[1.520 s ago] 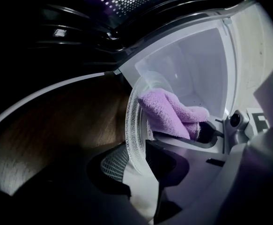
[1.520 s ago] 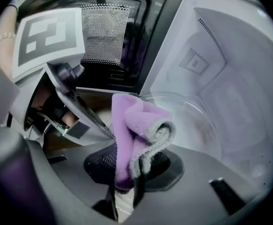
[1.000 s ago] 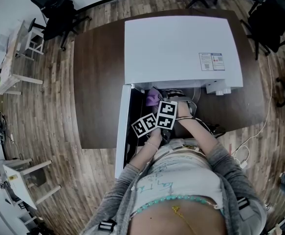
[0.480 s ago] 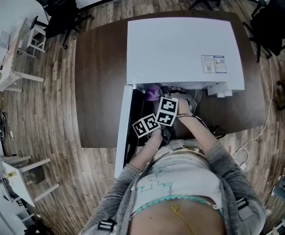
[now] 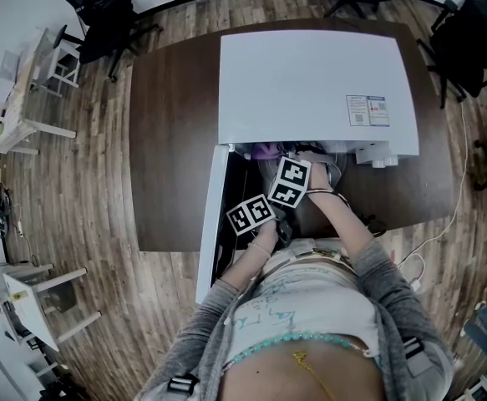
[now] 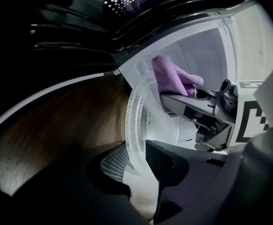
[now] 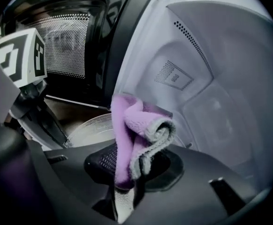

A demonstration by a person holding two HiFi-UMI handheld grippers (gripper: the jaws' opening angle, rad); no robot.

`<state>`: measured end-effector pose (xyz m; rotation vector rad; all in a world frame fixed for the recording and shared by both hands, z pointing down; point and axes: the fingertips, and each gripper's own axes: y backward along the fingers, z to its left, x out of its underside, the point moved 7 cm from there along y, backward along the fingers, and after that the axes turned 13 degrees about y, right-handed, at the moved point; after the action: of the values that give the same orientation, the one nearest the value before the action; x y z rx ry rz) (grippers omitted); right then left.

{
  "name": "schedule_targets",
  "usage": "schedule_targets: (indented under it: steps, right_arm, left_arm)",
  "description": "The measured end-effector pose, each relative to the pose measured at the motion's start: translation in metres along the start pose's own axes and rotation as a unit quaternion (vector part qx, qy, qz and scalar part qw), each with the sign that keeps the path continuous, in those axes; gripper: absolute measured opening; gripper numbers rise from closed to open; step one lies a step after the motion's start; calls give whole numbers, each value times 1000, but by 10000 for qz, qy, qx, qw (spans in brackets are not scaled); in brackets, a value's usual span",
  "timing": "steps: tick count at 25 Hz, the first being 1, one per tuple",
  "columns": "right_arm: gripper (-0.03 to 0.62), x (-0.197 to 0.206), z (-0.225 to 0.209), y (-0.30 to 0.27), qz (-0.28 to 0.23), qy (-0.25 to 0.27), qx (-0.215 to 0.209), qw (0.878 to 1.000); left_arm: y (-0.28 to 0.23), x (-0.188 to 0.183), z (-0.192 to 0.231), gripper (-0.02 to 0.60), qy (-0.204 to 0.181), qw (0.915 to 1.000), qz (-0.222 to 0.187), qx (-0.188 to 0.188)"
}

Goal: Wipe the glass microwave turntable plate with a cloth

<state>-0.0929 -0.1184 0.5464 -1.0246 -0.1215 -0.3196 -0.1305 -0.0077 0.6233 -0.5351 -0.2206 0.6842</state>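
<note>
The glass turntable plate (image 6: 148, 121) is held on edge in the mouth of the open white microwave (image 5: 310, 82). My left gripper (image 6: 137, 157) is shut on the plate's lower rim, one jaw on each face. My right gripper (image 7: 128, 175) is shut on a folded purple cloth (image 7: 137, 132), which bulges above its jaws. In the left gripper view the cloth (image 6: 173, 76) lies against the far side of the plate near its upper rim. The right gripper view shows the plate (image 7: 92, 128) low on the left, just behind the cloth. From the head view both marker cubes sit at the microwave opening.
The microwave stands on a dark brown table (image 5: 168, 140). Its door (image 5: 211, 215) swings open to the left, right beside my left gripper. The white cavity wall (image 7: 211, 78) with vent holes is close on the right. Office chairs (image 5: 93, 15) stand beyond the table.
My right gripper has moved farther into the microwave opening with the cloth, and its marker cube has shifted up and right. The left gripper and the plate have stayed put.
</note>
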Motion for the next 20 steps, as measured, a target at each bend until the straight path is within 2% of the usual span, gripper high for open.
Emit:
schedule_targets:
  steps: [5, 15, 20]
  right_arm:
    - [112, 12, -14, 1, 150, -264, 291, 9991]
    - [112, 44, -33, 2, 476, -449, 964, 9932]
    - [112, 51, -34, 5, 629, -649, 1123, 9896]
  left_arm:
    - [1, 0, -1, 124, -3, 10000, 1, 10]
    - [-2, 0, 2, 124, 11, 10000, 9, 5]
    - [-1, 0, 1, 124, -1, 10000, 24, 8]
